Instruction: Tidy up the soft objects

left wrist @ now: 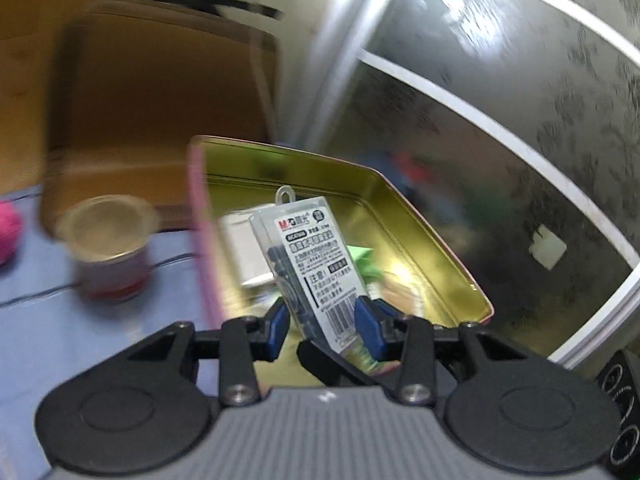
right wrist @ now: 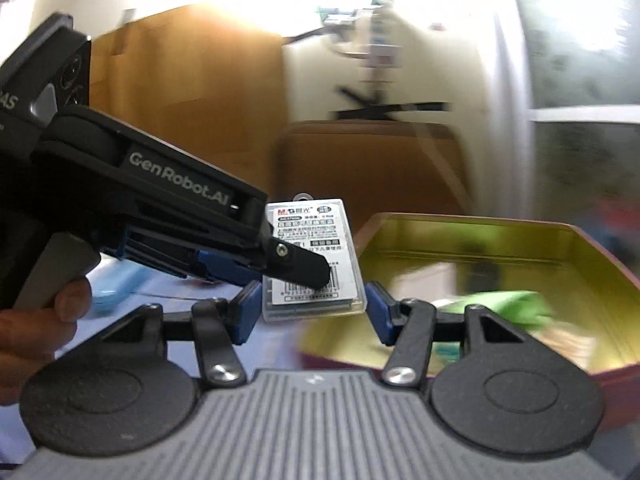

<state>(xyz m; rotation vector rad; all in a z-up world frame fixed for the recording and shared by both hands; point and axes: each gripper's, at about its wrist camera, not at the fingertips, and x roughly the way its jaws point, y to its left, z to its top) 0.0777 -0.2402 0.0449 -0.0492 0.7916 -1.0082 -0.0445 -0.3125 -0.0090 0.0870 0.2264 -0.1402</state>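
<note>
Midway: left gripper (left wrist: 326, 322) pinches clear refill case (left wrist: 310, 264), right gripper (right wrist: 306, 312) spread around it; tin (right wrist: 580, 240) at two o'clock part-filled.

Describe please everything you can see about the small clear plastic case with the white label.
The clear plastic case is a flat, see-through rectangle with a hang loop on top and dark, thin contents inside. Its white label carries a red logo, black printed text and a barcode near the bottom. It stands roughly upright, tilted, above the open gold-lined tin. Both grippers flank its lower end: the left gripper pinches its faces, and the right gripper brackets its side edges with blue fingers.
</note>
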